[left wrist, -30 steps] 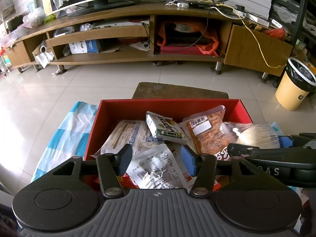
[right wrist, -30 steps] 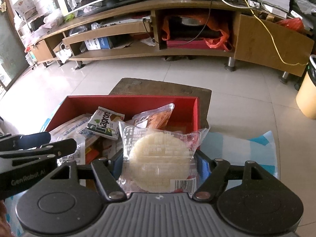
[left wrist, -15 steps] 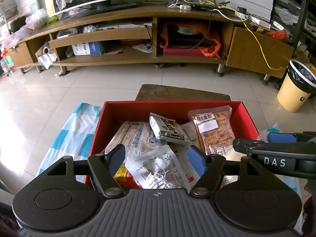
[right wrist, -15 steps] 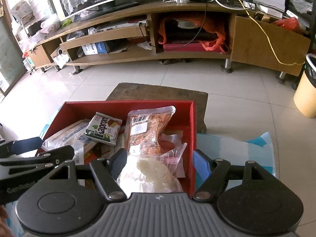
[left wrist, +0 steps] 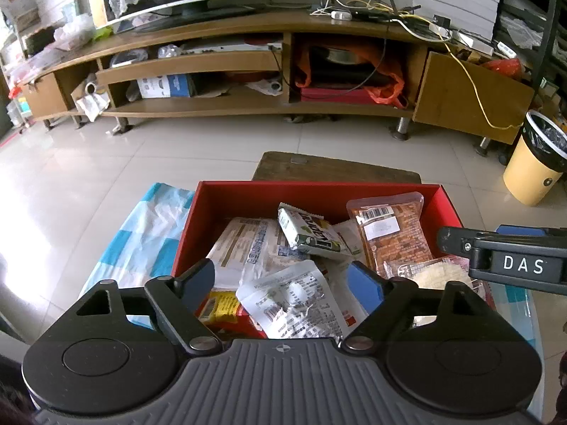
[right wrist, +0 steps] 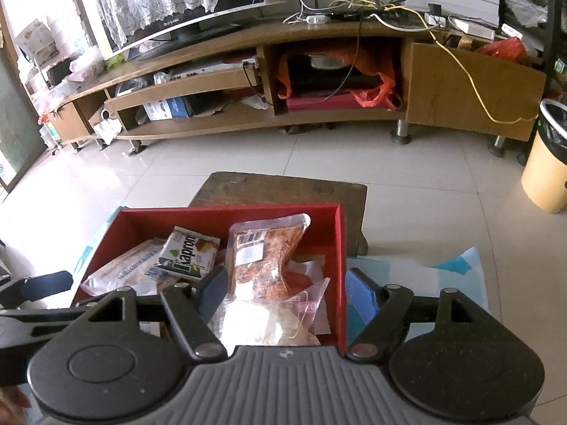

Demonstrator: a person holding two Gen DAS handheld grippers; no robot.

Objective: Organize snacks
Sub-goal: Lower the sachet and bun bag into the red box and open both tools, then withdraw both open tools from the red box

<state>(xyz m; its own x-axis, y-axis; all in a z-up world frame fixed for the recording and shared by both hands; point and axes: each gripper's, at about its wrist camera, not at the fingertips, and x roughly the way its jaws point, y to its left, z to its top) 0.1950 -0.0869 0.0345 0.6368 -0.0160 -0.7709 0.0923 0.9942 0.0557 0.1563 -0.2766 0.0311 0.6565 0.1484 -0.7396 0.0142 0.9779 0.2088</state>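
Note:
A red box point(left wrist: 319, 187) point(right wrist: 230, 210) holds several snack packets. My left gripper point(left wrist: 283, 283) hangs over its near edge, its jaws opening. A white printed packet point(left wrist: 294, 301) lies loose between them, untouched. Behind it lie a green-and-white wafer packet point(left wrist: 312, 233) point(right wrist: 187, 255) and a clear packet of orange-brown snacks point(left wrist: 393, 233) point(right wrist: 265, 258). My right gripper point(right wrist: 287, 292) straddles the box's right wall, open. A round rice-cake packet point(right wrist: 262, 318) point(left wrist: 439, 272) rests in the box below it, not pressed by the pads.
The box stands on a dark wooden stool point(left wrist: 336, 166) and a blue-and-white checked cloth point(left wrist: 141, 233) point(right wrist: 425, 276). Beyond is tiled floor, a long wooden TV stand point(left wrist: 248, 71) and a yellow bin point(left wrist: 535, 170) at the right.
My left jaws have spread much wider. The rice-cake packet, upright between my right fingers a second ago, has dropped into the box's right end.

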